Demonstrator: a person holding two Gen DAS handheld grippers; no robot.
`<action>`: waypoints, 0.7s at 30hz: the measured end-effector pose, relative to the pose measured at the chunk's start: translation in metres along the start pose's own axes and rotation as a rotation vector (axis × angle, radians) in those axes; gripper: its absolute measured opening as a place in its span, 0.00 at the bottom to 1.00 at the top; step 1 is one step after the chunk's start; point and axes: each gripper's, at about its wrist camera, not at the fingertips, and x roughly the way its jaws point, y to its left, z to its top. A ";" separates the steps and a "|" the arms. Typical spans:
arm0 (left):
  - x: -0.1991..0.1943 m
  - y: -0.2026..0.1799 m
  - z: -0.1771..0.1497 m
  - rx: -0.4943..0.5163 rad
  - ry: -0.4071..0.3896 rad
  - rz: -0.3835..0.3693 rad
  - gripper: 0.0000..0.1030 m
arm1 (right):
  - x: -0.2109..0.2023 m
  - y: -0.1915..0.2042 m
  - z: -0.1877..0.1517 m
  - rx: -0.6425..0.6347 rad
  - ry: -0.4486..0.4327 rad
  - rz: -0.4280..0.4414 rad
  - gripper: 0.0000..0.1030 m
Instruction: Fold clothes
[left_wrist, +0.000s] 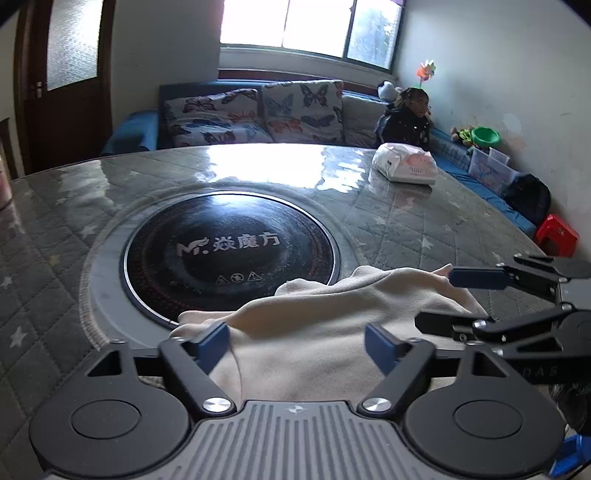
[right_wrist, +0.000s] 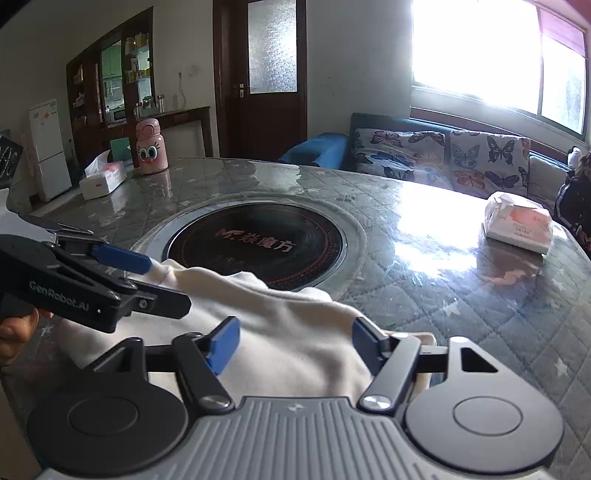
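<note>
2 open claws over a cream garment at the near edge of the counter.

The left claw (left_wrist: 295, 347) and right claw (right_wrist: 295, 343) both stand spread wide, gripping nothing, the cream garment (left_wrist: 314, 332) bunched under and between their blue fingers. Just beyond it, a round black cooktop (left_wrist: 229, 254) sits sunk in the quilted counter (left_wrist: 406, 221). Far right lies a tissue pack (left_wrist: 404, 168); far left, a pink bottle (right_wrist: 149, 147) and a tissue box (right_wrist: 101, 179).

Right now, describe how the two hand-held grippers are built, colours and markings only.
Both match: the left hand-held gripper and right hand-held gripper have black linkage arms, blue finger pads, round black discs and a ribbed grey body. White "GenRobot.AI" lettering marks the left one's side.
</note>
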 end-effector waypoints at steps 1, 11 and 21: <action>-0.003 -0.001 -0.001 -0.001 -0.005 0.002 0.88 | -0.003 0.002 -0.002 0.002 -0.002 -0.001 0.73; -0.029 -0.010 -0.017 -0.006 -0.043 0.020 1.00 | -0.027 0.016 -0.013 0.027 -0.039 -0.051 0.93; -0.048 -0.015 -0.034 -0.026 -0.054 0.040 1.00 | -0.044 0.020 -0.025 0.022 -0.072 -0.090 1.00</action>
